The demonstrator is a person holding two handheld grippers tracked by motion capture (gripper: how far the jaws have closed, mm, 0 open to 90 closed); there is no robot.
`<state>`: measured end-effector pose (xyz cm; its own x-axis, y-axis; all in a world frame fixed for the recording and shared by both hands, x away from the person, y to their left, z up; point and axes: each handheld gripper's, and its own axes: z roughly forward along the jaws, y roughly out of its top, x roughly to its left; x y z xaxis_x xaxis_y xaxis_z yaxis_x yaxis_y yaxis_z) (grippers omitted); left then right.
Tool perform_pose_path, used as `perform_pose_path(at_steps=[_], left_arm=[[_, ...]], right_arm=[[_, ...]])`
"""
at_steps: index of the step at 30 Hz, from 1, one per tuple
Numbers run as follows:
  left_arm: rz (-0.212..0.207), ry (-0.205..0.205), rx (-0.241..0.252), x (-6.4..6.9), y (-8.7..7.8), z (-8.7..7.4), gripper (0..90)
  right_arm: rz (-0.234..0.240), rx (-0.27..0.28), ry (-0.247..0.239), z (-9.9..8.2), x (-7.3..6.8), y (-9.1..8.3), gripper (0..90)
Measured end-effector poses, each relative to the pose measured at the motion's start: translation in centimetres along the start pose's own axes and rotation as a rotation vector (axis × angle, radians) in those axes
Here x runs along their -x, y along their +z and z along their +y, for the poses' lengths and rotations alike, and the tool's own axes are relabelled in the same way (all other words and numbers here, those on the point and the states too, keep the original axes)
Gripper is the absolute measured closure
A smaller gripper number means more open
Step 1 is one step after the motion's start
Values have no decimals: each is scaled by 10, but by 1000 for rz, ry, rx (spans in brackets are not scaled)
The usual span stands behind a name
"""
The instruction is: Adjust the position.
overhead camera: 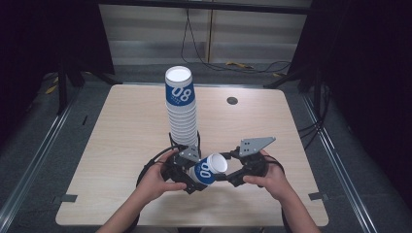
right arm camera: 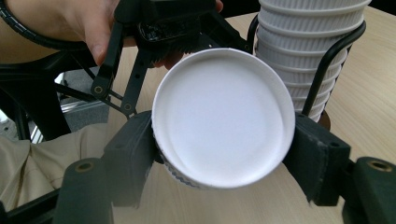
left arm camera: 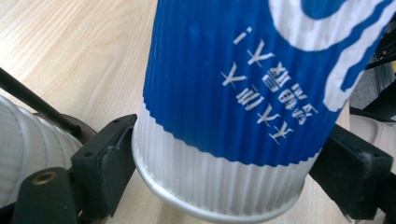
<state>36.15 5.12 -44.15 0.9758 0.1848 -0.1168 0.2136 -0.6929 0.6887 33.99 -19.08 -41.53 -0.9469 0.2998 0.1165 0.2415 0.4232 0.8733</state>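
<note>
A pale wood-grain tabletop (overhead camera: 121, 145) stands in a dark-walled room, with grey flooring and loose cables beyond its far edge. Near its front edge both grippers hold one paper cup (overhead camera: 208, 168), tilted on its side just above the surface. The left gripper (overhead camera: 187, 175) has its jaws pressed against the cup's ribbed wall near one end, where the white band meets the blue printed sleeve, as the left gripper view shows (left arm camera: 243, 93). The right gripper (overhead camera: 232, 178) has its jaws clamped across the cup's other end, and the right gripper view looks straight at that end's round white face (right arm camera: 223, 116) between the two black pads. Just behind the hands rises a tall stack of cups (overhead camera: 181, 109) of the same kind, set in a black wire holder (right arm camera: 331, 65); the held cup lies just beside its foot.

The cup should handle as very light and thin-walled. Its corrugated sleeve gives grip, but the wall will dent under a hard squeeze, so the stiffer rim and base ring seem the safer places to hold.

Hard to settle: whether the white disc facing the right gripper is a lid or the cup's bottom. The cup hides the left jaws' tips, and the small white print on the sleeve is legible only as characters.
</note>
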Motion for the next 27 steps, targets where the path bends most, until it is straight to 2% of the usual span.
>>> perform_pose_path(at_steps=[6, 9, 11, 15, 19, 24, 27], left_arm=[[0, 10, 0, 1, 1, 1, 148], [4, 29, -12, 1, 0, 1, 153], [0, 28, -10, 1, -1, 1, 157], [0, 12, -9, 2, -4, 2, 167], [-7, 0, -38, 2, -6, 3, 172], [0, 10, -71, 2, -10, 6, 179], [-2, 8, -91, 2, -10, 6, 183]], right_arm=[[3, -5, 3, -1, 0, 0, 291], [6, -5, 4, -1, 0, 0, 291], [5, 0, 0, -1, 1, 0, 291], [14, 20, 22, -3, 2, -1, 289], [24, 26, 30, -4, 2, 0, 286], [24, 36, 26, -4, 1, 2, 281], [8, 45, 26, -4, 1, 2, 228]])
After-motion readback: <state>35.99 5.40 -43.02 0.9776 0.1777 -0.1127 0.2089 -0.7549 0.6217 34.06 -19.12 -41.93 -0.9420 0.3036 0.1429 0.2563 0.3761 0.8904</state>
